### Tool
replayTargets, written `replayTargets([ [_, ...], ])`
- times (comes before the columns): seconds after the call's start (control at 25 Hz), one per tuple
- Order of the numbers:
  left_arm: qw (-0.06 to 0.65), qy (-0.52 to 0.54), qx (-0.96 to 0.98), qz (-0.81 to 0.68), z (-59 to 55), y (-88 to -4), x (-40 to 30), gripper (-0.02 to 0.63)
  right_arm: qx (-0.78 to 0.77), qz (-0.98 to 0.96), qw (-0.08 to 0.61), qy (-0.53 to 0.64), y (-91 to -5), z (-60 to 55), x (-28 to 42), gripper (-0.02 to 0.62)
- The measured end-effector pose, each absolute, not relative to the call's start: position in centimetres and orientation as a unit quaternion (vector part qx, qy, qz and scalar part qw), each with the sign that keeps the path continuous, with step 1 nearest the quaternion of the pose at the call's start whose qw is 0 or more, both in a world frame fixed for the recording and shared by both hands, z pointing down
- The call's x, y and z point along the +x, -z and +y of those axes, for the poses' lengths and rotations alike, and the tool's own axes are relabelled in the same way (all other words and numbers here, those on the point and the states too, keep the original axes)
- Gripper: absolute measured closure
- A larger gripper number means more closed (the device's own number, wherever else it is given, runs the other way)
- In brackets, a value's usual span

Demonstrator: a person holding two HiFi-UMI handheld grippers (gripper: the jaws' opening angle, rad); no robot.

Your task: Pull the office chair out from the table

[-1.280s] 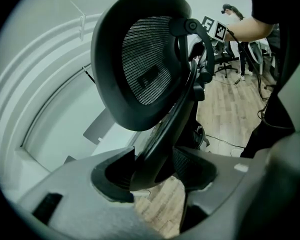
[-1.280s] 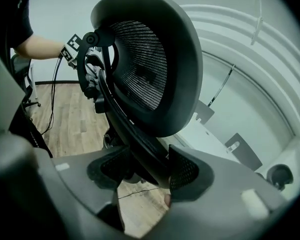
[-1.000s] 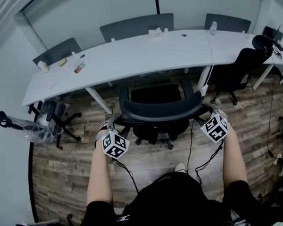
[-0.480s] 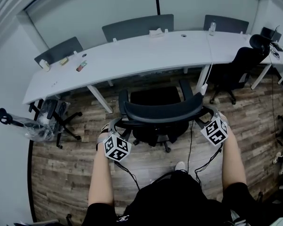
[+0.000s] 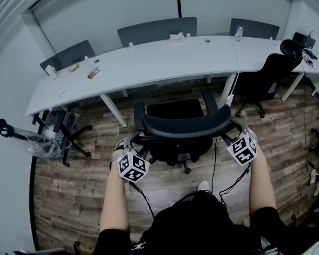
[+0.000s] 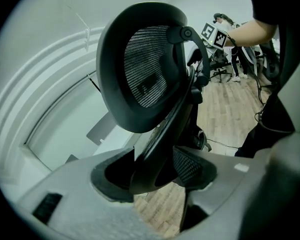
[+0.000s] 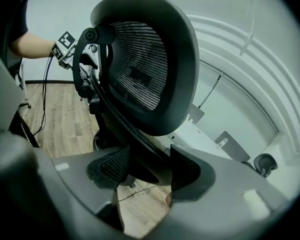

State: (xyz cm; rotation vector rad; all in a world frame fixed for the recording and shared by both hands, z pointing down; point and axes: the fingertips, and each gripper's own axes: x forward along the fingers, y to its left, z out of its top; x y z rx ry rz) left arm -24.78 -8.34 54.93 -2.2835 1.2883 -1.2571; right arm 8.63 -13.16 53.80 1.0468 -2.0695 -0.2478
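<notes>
1. Chair (image 5: 183, 125) and both grippers have come a little further off the table (image 5: 149, 62) than a second ago. In the head view, more floor (image 5: 122, 102) now shows between seat and table edge.
2. Head view: the chair sits mid-frame with its seat clear of the table, which curves across the upper part. The left gripper (image 5: 128, 141) is at the left end of the backrest and the right gripper (image 5: 238, 127) at the right end. The backrest's long axis runs left to right between them, and neither hand is nearer. The chair lies up-frame of both, so I judge the pull runs straight down-frame, square to that axis, with both hands kept even so it does not swivel.
3. Left gripper view: its jaws (image 6: 157, 171) are clamped on the dark backrest frame low in the frame, and the mesh back rises above them.
4. Right gripper view: its jaws (image 7: 147, 171) are likewise closed round the frame at lower centre. The left gripper's marker cube shows at upper left.
</notes>
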Motion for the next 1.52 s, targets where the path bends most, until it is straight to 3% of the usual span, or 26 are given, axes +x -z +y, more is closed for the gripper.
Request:
replayTargets([
  [0.4,0.112,0.416,-0.786,0.443,-6.3,-55.0,-25.4,0.367,0.389,-0.810,0.427,0.095,-54.1,-10.9,7.9,0.360],
  [0.76,0.121,0.411,-0.787,0.445,-4.9,-54.8,-26.0,0.365,0.421,-0.806,0.405,0.098,-53.9,-9.6,7.5,0.347],
  [0.84,0.106,0.374,-0.798,0.460,-4.5,-53.6,-25.7,0.406,0.454,-0.810,0.362,0.084,-52.9,-9.3,7.9,0.391],
  [0.88,0.093,0.340,-0.808,0.472,-4.2,-52.6,-25.5,0.465,0.475,-0.814,0.326,0.071,-52.1,-9.0,8.1,0.445],
  [1.0,0.048,0.231,-0.822,0.518,-3.1,-49.7,-25.4,0.552,0.530,-0.819,0.219,0.029,-49.9,-7.7,8.8,0.588],
  [1.08,0.022,0.181,-0.814,0.552,-2.3,-48.6,-25.9,0.603,0.554,-0.817,0.160,0.000,-48.9,-6.5,8.7,0.588],
  [1.28,-0.043,0.097,-0.792,0.601,-1.0,-46.9,-25.6,0.601,0.588,-0.804,0.061,-0.063,-46.4,-3.5,6.4,0.588],
  [1.52,-0.052,0.089,-0.787,0.608,1.0,-45.8,-22.3,0.601,0.569,-0.820,0.059,-0.026,-44.2,-0.5,2.6,0.589],
])
